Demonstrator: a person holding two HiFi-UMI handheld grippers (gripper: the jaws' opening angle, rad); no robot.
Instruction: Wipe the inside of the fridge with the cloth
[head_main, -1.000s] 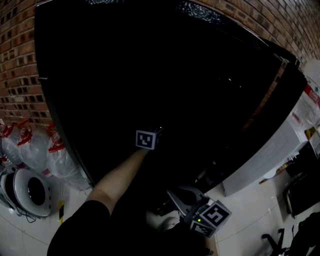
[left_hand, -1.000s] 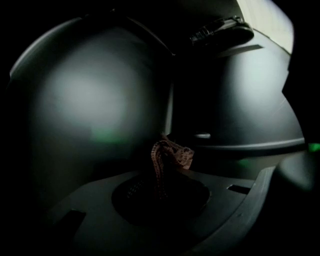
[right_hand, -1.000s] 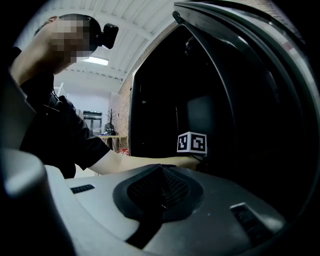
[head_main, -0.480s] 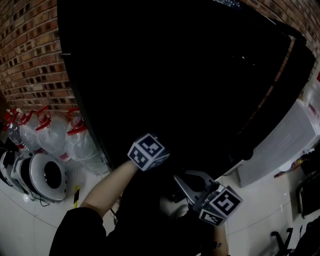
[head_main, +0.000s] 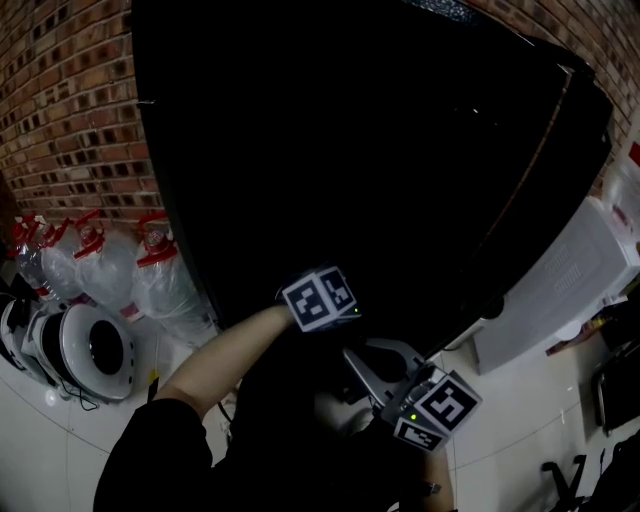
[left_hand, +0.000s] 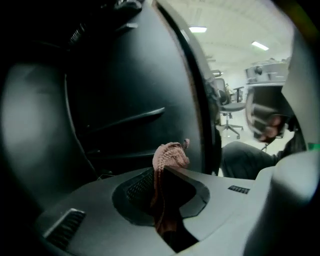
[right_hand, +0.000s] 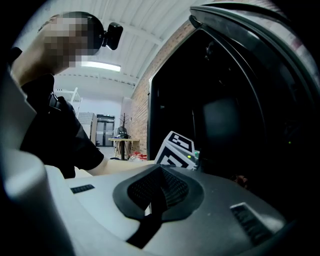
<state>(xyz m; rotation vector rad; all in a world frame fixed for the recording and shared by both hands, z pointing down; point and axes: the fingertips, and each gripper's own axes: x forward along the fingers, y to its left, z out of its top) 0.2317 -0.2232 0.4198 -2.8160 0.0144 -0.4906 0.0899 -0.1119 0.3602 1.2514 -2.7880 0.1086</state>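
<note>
The fridge (head_main: 380, 150) is a black cabinet with a dark inside; its shelf ledges (left_hand: 125, 120) show in the left gripper view. My left gripper (left_hand: 165, 176) is shut on a pink cloth (left_hand: 170, 156), which bunches above the jaws and hangs down between them. In the head view only this gripper's marker cube (head_main: 320, 298) shows, at the fridge's lower opening; its jaws are lost in the dark. My right gripper (head_main: 372, 368) hangs lower right, in front of the fridge. Its jaws (right_hand: 155, 192) are shut with nothing between them. The left gripper's cube (right_hand: 176, 149) shows just beyond them.
Several clear water bottles with red caps (head_main: 100, 270) stand against the brick wall (head_main: 70, 110) left of the fridge. A round white appliance (head_main: 85, 355) sits on the floor beside them. A white panel (head_main: 560, 280) stands at the right. An office chair (left_hand: 227, 107) is behind.
My left gripper has pulled back out of the dark toward me and rolled, so its marker cube shows larger and nearer. The right gripper has hardly shifted.
</note>
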